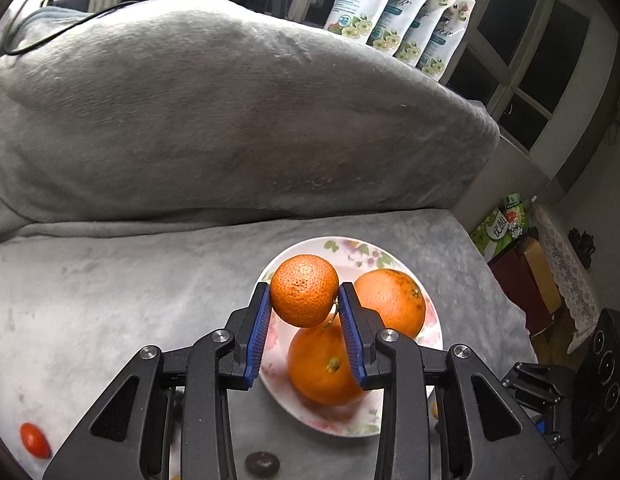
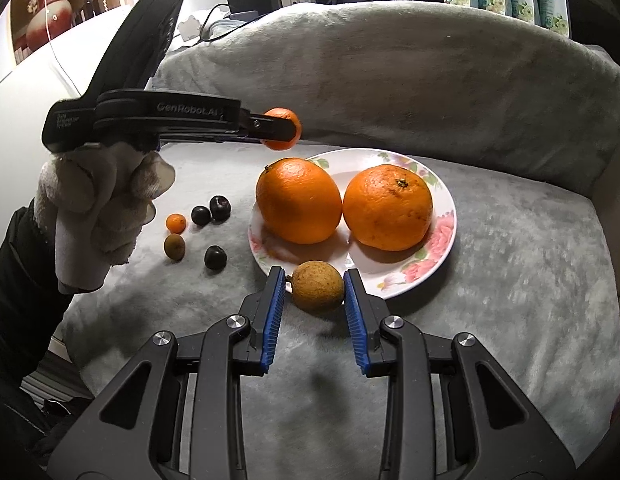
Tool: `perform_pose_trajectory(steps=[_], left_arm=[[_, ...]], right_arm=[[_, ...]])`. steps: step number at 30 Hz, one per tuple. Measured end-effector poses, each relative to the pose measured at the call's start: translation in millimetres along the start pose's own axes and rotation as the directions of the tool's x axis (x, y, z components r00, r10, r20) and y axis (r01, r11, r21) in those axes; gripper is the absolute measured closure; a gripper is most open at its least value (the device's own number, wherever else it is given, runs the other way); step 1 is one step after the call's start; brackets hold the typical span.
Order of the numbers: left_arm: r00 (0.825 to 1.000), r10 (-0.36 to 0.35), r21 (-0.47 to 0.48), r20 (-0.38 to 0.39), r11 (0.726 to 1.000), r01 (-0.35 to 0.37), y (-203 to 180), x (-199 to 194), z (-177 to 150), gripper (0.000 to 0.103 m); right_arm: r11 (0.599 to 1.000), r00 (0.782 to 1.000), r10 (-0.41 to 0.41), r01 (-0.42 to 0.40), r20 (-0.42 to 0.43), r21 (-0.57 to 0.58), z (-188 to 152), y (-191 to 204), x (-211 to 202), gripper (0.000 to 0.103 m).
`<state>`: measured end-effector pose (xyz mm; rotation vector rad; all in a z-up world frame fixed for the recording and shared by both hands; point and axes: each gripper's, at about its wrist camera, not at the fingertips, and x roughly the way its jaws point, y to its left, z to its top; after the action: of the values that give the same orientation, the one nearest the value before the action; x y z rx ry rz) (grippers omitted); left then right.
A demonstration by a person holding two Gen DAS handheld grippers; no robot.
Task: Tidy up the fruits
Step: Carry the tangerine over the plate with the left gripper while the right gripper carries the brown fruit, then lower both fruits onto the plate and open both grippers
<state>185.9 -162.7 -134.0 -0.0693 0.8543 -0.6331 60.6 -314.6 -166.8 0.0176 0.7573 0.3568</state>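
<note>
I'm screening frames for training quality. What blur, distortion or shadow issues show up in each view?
Left wrist view: fisheye bends the window frames; the lower orange and plate edge look soft, while the held mandarin is sharp. Right wrist view: dark vignette at the corners; soft shadows under the two oranges and a broad shadow on the grey blanket below the gripper.

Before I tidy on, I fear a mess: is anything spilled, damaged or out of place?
Nothing spilled or damaged. Only the small fruits lie loose on the grey blanket, left of the plate holding two oranges.
</note>
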Motion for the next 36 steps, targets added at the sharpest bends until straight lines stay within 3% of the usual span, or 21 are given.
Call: perform_pose_trajectory(steps=[22, 24, 26, 28, 30, 34, 36], left_arm=[[1.0, -0.02, 0.018, -0.023, 1.0, 0.02, -14, 10, 8, 0.069], [1.0, -0.024, 0.018, -0.02, 1.0, 0.024, -14, 9, 9, 0.061], [0.999, -0.029, 0.02, -0.013, 0.999, 0.029, -15, 8, 9, 0.059], [1.0, -0.029, 0.022, -0.01, 0.999, 0.029, -15, 7, 10, 0.056], [1.0, -0.031, 0.022, -0.005, 0.999, 0.031, -16, 5, 10, 0.046], [0.999, -0.04, 0.026, 0.003, 0.999, 0.04, -17, 3, 10, 0.036], [0.999, -0.04, 0.033, 0.01, 0.999, 0.04, -20, 0, 10, 0.031]], right_arm=[[1.0, 1.0, -0.009, 0.009, -0.004, 0.0, 1, -3, 9, 0.071], [1.0, 1.0, -0.016, 0.016, -0.004, -0.005, 1, -2, 10, 0.064], [1.0, 1.0, -0.021, 0.021, 0.005, -0.005, 2, -1, 10, 0.05], [1.0, 1.0, -0.02, 0.02, 0.012, -0.005, 3, -1, 8, 0.049], [1.0, 1.0, -0.019, 0.019, 0.018, -0.009, 3, 0, 8, 0.047], [1.0, 0.999, -0.021, 0.022, 0.032, -0.02, 3, 4, 5, 0.023], [0.999, 0.999, -0.025, 0.026, 0.044, -0.024, 4, 6, 3, 0.019]])
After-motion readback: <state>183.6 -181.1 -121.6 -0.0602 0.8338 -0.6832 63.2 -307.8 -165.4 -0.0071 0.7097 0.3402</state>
